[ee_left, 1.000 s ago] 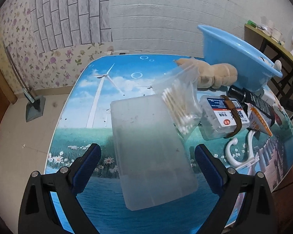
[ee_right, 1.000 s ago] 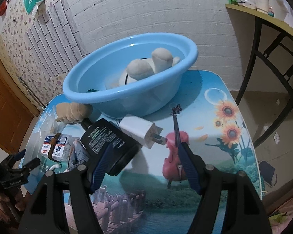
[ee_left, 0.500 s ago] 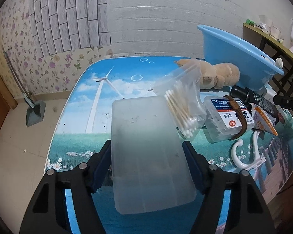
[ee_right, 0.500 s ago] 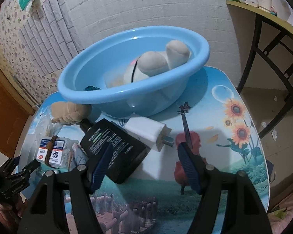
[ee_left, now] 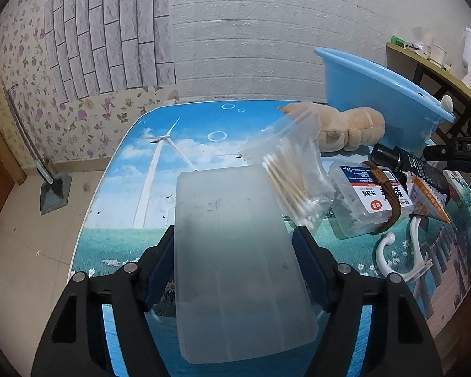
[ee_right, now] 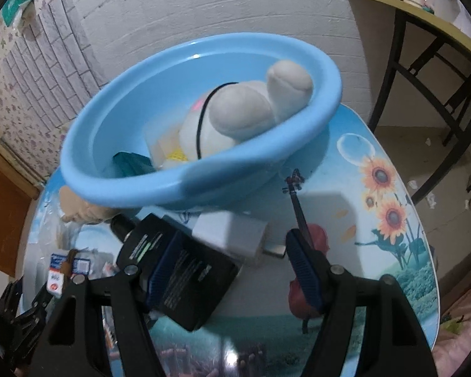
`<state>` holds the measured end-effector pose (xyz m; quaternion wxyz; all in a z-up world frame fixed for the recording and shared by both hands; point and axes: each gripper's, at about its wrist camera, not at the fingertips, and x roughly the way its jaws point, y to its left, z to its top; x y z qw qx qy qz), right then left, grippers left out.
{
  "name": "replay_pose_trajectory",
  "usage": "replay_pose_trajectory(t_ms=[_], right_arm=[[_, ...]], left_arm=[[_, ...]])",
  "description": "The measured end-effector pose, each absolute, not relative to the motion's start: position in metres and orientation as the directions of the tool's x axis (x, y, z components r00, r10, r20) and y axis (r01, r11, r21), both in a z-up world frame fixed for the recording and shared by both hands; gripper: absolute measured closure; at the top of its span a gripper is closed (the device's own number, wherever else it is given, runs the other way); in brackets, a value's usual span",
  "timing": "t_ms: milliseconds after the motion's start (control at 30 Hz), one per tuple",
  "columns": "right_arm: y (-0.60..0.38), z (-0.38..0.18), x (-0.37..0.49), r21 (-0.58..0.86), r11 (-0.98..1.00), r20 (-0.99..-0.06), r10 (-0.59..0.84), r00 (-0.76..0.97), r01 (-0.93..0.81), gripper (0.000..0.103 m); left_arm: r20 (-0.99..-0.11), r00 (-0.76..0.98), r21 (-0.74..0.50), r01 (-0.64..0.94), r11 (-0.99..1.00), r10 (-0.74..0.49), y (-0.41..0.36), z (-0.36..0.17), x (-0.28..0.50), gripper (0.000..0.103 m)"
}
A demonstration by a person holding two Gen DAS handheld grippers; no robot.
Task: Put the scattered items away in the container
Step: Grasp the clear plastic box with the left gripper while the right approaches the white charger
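On the printed table (ee_left: 135, 163), left gripper (ee_left: 235, 251) is clamping the frosted box (ee_left: 235, 251); right gripper (ee_right: 226, 257) is hanging half-open, empty; lift level.

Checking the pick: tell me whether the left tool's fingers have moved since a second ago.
Yes. The left tool has just been closing: its fingers came inward from wide of the frosted plastic box to its two long sides, box between them.

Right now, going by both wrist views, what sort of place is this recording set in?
Most likely a lived-in room of a home, not a lab: floral wallpaper on the wall, a printed scenic table strewn with household bits, and a blue plastic basin holding a plush toy.
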<state>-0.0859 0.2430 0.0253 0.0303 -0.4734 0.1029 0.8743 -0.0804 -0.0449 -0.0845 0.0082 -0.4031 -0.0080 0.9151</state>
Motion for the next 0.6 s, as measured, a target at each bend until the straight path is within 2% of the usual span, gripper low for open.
replay_pose_trajectory(t_ms=[200,267,600], right_arm=[[0.247,0.02,-0.086,0.137,-0.976,-0.841,-0.025,-0.54,-0.168,0.035],[0.246,0.022,-0.083,0.131,-0.98,-0.835,-0.028,-0.55,-0.149,0.042],[0.266,0.023,-0.068,0.147,-0.984,-0.83,-0.068,-0.553,-0.099,0.042]], left_arm=[[-0.739,-0.673,-0.022,-0.009,-1.0,0.022,-0.045,-0.085,-0.081,0.03],[-0.74,-0.672,-0.021,-0.01,-1.0,0.023,-0.045,-0.084,-0.081,0.029],[-0.751,-0.66,-0.014,0.011,-1.0,0.003,-0.042,-0.084,-0.081,0.025]])
